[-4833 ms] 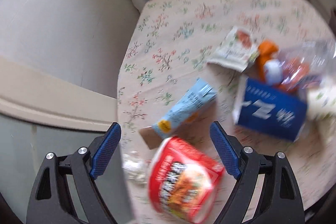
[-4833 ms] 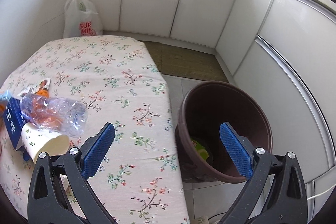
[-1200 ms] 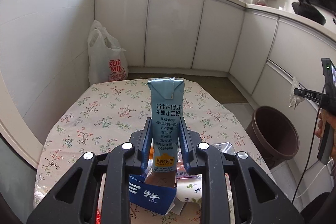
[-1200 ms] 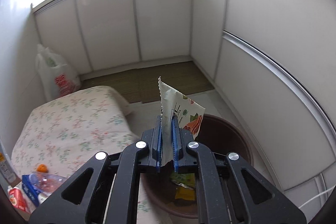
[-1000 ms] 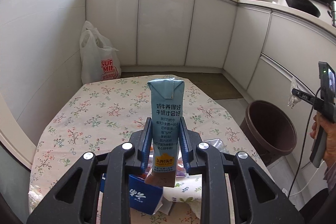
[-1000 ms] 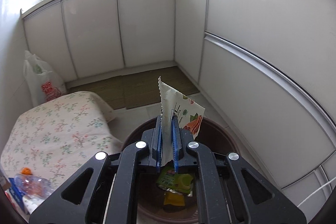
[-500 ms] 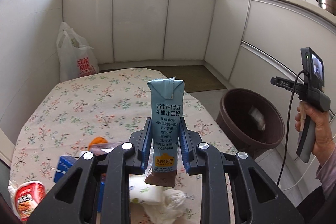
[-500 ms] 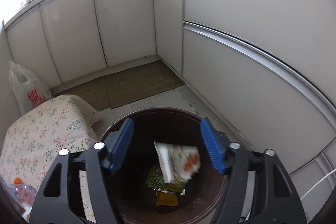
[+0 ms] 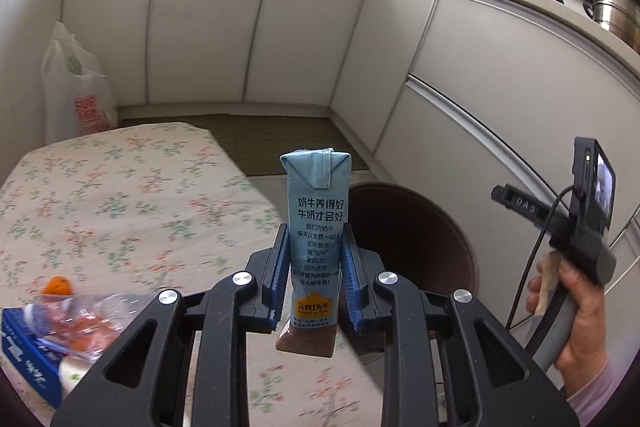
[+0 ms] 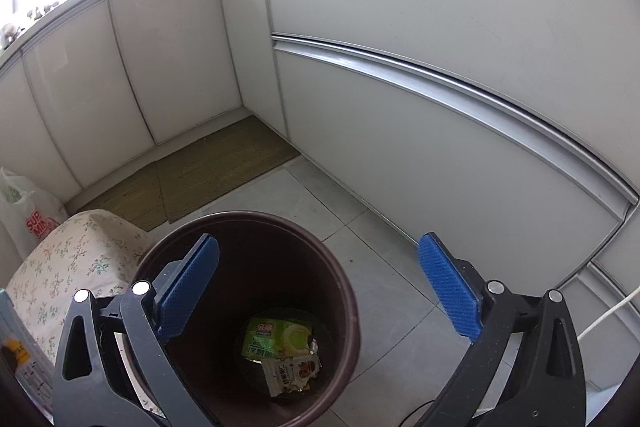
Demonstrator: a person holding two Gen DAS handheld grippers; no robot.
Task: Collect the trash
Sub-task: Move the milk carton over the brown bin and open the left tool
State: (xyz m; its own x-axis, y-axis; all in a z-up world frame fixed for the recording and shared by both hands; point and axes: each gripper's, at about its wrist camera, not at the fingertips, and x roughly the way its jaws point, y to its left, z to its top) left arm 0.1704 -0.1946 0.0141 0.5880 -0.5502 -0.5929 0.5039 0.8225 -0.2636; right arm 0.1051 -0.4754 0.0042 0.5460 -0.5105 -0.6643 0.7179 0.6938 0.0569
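Milk carton [image 9: 316,235] upright, clamped in left gripper [image 9: 314,281]

Matt paper milk carton [image 9: 316,223]; glossy brown plastic bin [image 10: 344,291] at lower centre; glossy white cabinet panels [image 10: 420,27]; floral cloth tablecloth [image 9: 120,195] at left.

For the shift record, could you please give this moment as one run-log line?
left gripper: shut on milk carton | right gripper: jaws just opened, empty, above bin | snack wrapper: in bin | next: likely bin carton

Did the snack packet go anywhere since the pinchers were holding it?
Yes. The snack packet dropped from the right gripper, whose jaws just opened, into the brown bin.
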